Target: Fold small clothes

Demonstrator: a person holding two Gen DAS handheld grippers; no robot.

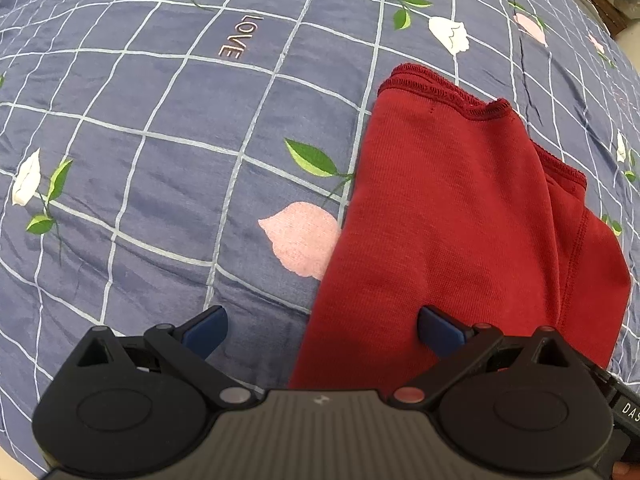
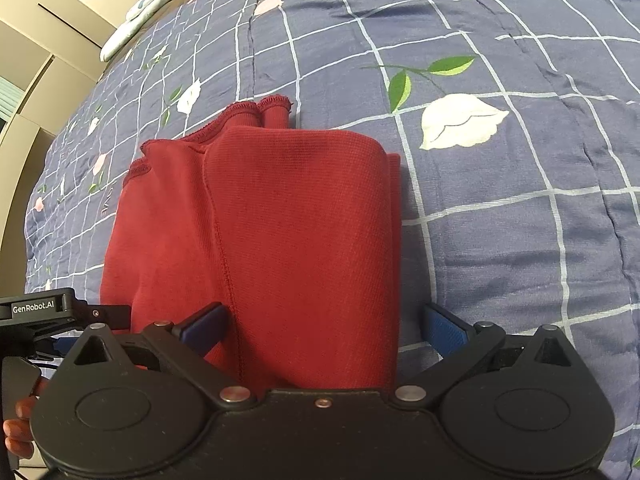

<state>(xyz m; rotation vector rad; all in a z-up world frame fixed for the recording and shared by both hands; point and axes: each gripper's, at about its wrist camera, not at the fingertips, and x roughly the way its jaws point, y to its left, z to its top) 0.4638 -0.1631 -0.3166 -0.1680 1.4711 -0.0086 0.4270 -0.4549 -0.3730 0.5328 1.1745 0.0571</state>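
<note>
A small red knit garment (image 1: 460,220) lies folded into a narrow stack on the blue floral bedspread (image 1: 160,160). My left gripper (image 1: 322,330) hovers open over its near left edge, one blue pad above the cloth and the other above the bedspread. In the right wrist view the same red garment (image 2: 288,240) fills the centre, its stitched hems at the far end. My right gripper (image 2: 324,330) stands open above the garment's near end, with the cloth lying between the spread blue fingers, not pinched.
The bedspread (image 2: 520,220) has a white grid, pink and white flowers and the word LOVE (image 1: 236,38). The left gripper's body (image 2: 44,312) and a person's fingers (image 2: 18,428) show at the lower left of the right wrist view. Pale cabinets (image 2: 36,80) stand beyond the bed.
</note>
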